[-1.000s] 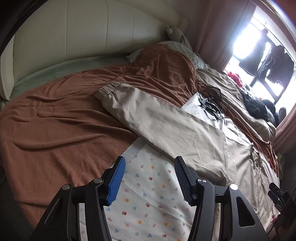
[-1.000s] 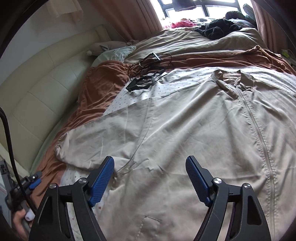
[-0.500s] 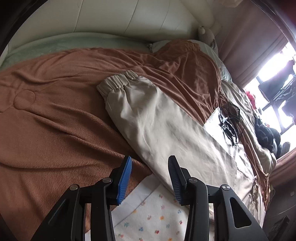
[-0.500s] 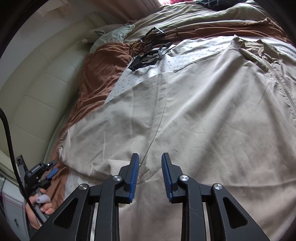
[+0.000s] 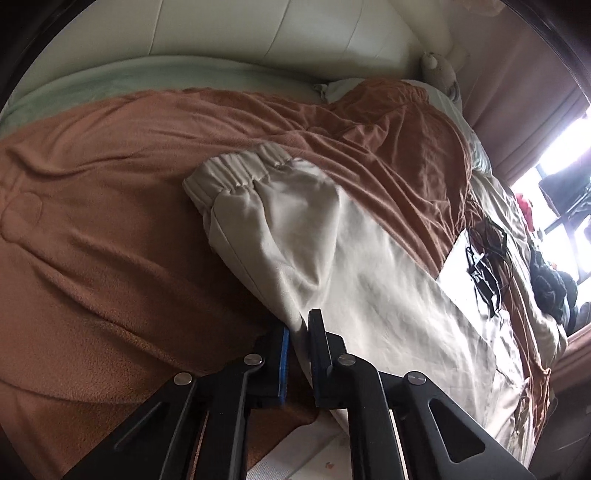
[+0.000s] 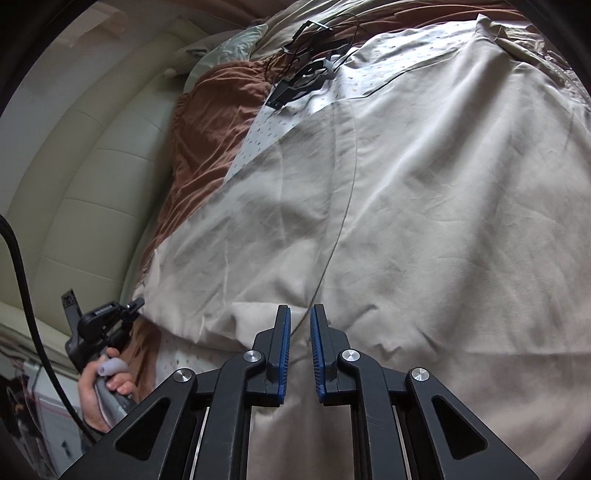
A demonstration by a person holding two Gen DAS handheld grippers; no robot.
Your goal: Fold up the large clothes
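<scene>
jacket (image 6: 424, 206): beige, zip-front, spread flat on the bed, sleeve running out to the left over the brown blanket
sleeve (image 5: 332, 258): lies diagonal, elastic cuff (image 5: 236, 173) at the far end, lower edge near the left hand-held gripper
left hand-held gripper (image 5: 297, 334): jaws narrow, pinched on the sleeve's lower edge, fabric seen between the pads
right hand-held gripper (image 6: 300, 328): jaws narrow, small gap showing, low at the fabric near the armpit seam; cannot tell if cloth is caught
risk 1: left pinch takes only a thin edge, could slip out when the sleeve is lifted
risk 2: left jaws may also catch the brown blanket (image 5: 110, 240) beneath and drag it along
risk 3: if the right has no cloth, the body shifts and the fold goes crooked
bed: brown fleece blanket over it, floral sheet (image 6: 269, 125) under the jacket, pale bedding far right
clutter: black cables (image 6: 306, 70) far side, touching the sheet, close to the jacket shoulder
room: cream padded headboard (image 5: 221, 33) far, pink curtains (image 5: 517, 85) and bright window right, dark clothes heap (image 5: 550, 291) far right
</scene>
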